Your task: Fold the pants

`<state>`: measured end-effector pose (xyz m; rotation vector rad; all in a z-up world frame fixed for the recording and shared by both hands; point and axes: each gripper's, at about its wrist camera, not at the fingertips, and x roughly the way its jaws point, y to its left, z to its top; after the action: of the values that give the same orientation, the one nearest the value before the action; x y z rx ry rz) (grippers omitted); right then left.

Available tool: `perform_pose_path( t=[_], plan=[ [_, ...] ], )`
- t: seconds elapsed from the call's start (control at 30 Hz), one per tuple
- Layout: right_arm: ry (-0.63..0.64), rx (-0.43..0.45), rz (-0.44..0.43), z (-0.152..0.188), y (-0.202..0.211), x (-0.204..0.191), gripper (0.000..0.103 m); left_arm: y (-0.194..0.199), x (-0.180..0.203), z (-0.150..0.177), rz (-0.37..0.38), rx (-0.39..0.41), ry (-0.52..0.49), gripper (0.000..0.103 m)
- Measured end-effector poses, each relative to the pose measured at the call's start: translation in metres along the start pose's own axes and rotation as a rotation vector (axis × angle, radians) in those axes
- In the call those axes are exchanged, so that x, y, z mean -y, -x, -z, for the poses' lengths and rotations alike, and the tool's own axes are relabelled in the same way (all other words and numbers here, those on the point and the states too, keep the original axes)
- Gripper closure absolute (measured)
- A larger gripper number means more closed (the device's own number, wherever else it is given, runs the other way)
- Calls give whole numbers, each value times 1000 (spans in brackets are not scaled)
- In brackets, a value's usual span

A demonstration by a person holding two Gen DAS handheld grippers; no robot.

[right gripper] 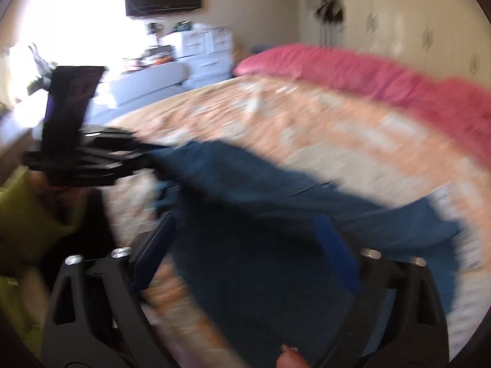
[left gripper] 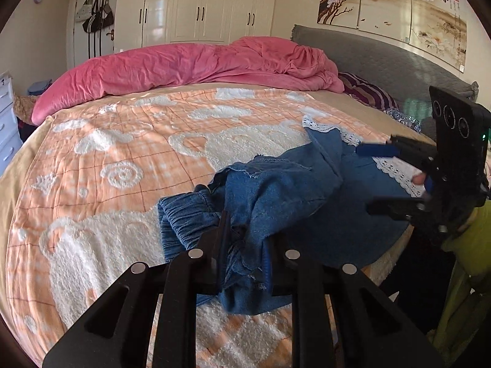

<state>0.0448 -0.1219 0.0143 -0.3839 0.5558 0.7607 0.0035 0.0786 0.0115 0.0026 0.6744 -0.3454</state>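
Note:
Blue denim pants (left gripper: 285, 196) with white lace hems lie crumpled on the orange and white bed blanket (left gripper: 122, 159). My left gripper (left gripper: 245, 245) is shut on the bunched waistband end of the pants. My right gripper (left gripper: 368, 178) shows at the right in the left wrist view, open, above a lace-trimmed leg. In the blurred right wrist view the right gripper (right gripper: 245, 245) is open and empty over the dark blue pants (right gripper: 276, 220). The left gripper (right gripper: 138, 153) shows at the left there, shut on the cloth.
A pink duvet (left gripper: 190, 64) is heaped along the far side of the bed. A grey headboard (left gripper: 383, 61) and striped pillow (left gripper: 368, 92) are at the right. White drawers (right gripper: 205, 49) stand beyond the bed. The bed edge runs near my grippers.

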Motion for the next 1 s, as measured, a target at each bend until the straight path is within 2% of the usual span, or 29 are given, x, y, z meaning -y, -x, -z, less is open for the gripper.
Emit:
perform_pose_path(
  t=[0.13,0.2,0.23,0.27,0.3,0.37,0.47,0.5,0.57,0.67,0.77,0.83,0.87,0.9,0.93,1.0],
  plan=[
    [283,-66,139,-5,-31,-15,18,1,-2,0,4,5,2,86],
    [400,-86,163,-8,-48,-21,31,1,-1,0,4,1,-1,86],
    [425,-101,159,-10,-54,-20,48,0,-1,0,4,0,2,86],
    [451,-131,152,-10,-62,-19,88,0,-3,0,-1,-5,7,86],
    [468,-180,145,-10,-72,-16,103,-1,-3,0,-4,-9,13,85],
    [436,-210,106,-10,-73,-10,102,-2,-6,0,-19,-23,28,85],
    [340,-182,23,-13,-51,-13,102,3,-6,0,-65,-16,5,85],
    [280,-159,-34,-13,-38,-14,102,5,-6,0,-77,-12,0,84],
    [243,-147,-86,-10,-28,-19,102,6,-7,0,-75,-23,-1,83],
    [249,-214,-77,7,-36,-33,102,-3,-5,8,-72,-82,-20,82],
    [204,-273,-115,27,-49,-42,101,-7,-1,20,-83,-119,-32,80],
    [157,-277,-151,35,-51,-45,94,-7,-6,26,-106,-133,-4,69],
    [141,-279,-158,39,-52,-47,92,-8,-10,26,-127,-141,17,44],
    [109,-282,-168,43,-54,-47,88,-8,-16,28,-174,-155,52,30],
    [74,-273,-181,47,-54,-47,86,-7,-21,30,-192,-163,81,30],
    [16,-259,-211,50,-55,-42,84,3,-25,33,-157,-157,120,30]
  ],
)
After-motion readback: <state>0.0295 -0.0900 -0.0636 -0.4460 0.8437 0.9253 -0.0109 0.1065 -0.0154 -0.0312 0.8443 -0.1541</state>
